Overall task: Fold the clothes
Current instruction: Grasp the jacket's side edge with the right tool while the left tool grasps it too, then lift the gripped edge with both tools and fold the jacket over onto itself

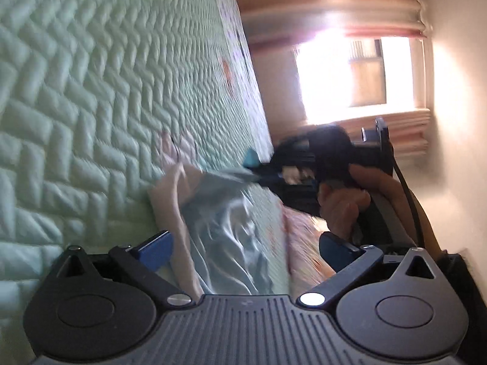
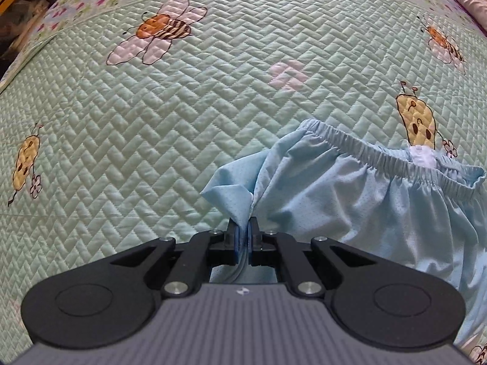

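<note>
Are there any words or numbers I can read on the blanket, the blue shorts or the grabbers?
None can be read.
Quilt: only bee pictures, no words.
Blue shorts: white tag at the waistband, nothing legible on it.
Right gripper: a tiny white mark on its body, no letters.

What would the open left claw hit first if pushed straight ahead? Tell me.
Most likely the light blue garment, which lies crumpled between the open left claw fingers and ahead. The right claw pinches its far end. Depth is blurred, so this is a judgement.
</note>
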`<action>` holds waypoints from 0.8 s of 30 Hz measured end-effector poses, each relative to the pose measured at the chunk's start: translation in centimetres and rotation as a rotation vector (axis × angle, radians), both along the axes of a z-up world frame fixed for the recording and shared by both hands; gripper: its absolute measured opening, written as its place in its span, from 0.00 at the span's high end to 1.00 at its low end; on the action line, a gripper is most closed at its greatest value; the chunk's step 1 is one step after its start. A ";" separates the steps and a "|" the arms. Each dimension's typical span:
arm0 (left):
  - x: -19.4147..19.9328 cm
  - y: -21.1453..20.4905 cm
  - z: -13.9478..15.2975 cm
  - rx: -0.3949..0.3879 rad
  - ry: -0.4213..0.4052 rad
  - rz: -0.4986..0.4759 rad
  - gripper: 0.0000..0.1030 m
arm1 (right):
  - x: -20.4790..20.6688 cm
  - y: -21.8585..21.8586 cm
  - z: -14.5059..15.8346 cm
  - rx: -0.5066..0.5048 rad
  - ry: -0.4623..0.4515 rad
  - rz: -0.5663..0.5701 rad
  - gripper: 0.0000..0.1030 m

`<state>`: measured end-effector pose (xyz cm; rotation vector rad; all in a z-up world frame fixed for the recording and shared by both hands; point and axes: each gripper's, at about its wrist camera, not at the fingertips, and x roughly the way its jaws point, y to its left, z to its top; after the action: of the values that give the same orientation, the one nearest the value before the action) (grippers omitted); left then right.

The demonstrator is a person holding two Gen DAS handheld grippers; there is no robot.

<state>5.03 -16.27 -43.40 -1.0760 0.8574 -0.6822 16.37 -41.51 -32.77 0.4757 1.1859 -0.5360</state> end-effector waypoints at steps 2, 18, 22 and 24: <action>0.3 0.1 0.1 0.037 0.013 0.015 0.01 | -0.1 -0.1 0.2 0.007 -0.009 0.001 0.94; 1.8 -1.9 -2.3 0.073 -0.056 -0.052 0.72 | -1.8 -1.0 1.1 0.067 -0.060 0.001 0.94; 2.3 -1.9 -4.2 0.031 -0.003 -0.086 1.00 | -2.0 -1.4 1.4 0.081 -0.079 -0.002 0.94; 1.7 -1.9 -3.0 0.066 -0.075 -0.075 1.00 | -2.1 -1.6 1.4 0.084 -0.083 -0.002 0.94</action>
<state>6.74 -18.17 -46.39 -0.9573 0.8534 -0.7472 14.29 -43.10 -31.42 0.5664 1.1314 -0.4653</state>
